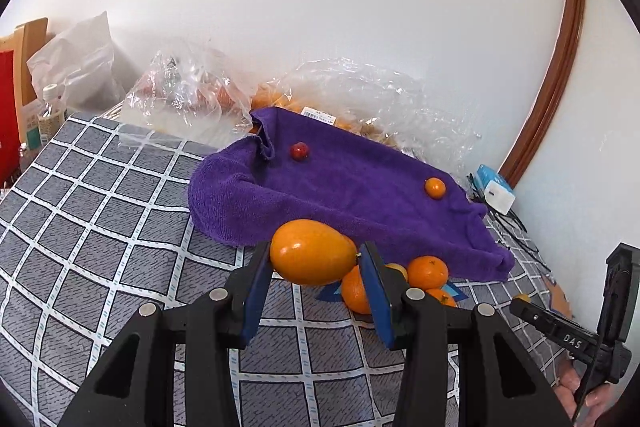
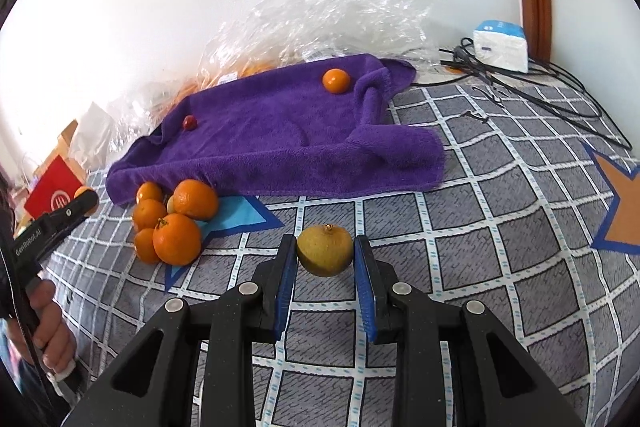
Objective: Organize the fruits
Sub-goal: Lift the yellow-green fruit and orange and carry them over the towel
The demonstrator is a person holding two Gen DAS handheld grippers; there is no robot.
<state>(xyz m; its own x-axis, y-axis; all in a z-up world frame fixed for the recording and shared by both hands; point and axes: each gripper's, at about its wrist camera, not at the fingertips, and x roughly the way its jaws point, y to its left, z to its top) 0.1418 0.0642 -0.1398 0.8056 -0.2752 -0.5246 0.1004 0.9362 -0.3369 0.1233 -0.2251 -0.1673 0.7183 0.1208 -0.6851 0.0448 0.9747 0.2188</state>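
Observation:
My left gripper [image 1: 314,259] is shut on a large oval orange-yellow fruit [image 1: 312,257] and holds it above the checked cloth. Behind it lies a pile of tangerines [image 1: 426,273], also in the right wrist view [image 2: 176,223], on a blue star patch. My right gripper [image 2: 325,253] is shut on a yellow-green round fruit [image 2: 325,251]. A purple towel [image 1: 352,195] carries a small red fruit [image 1: 299,151] and a small orange [image 1: 435,188]; these show in the right wrist view as towel [image 2: 280,135], red fruit [image 2: 190,122], orange [image 2: 336,80].
Clear plastic bags [image 1: 188,91] with more fruit lie along the wall behind the towel. A white and blue box [image 2: 500,45] and black cables [image 2: 540,87] are at the back right. An orange star patch [image 2: 624,211] is on the right. A red box [image 2: 54,193] stands left.

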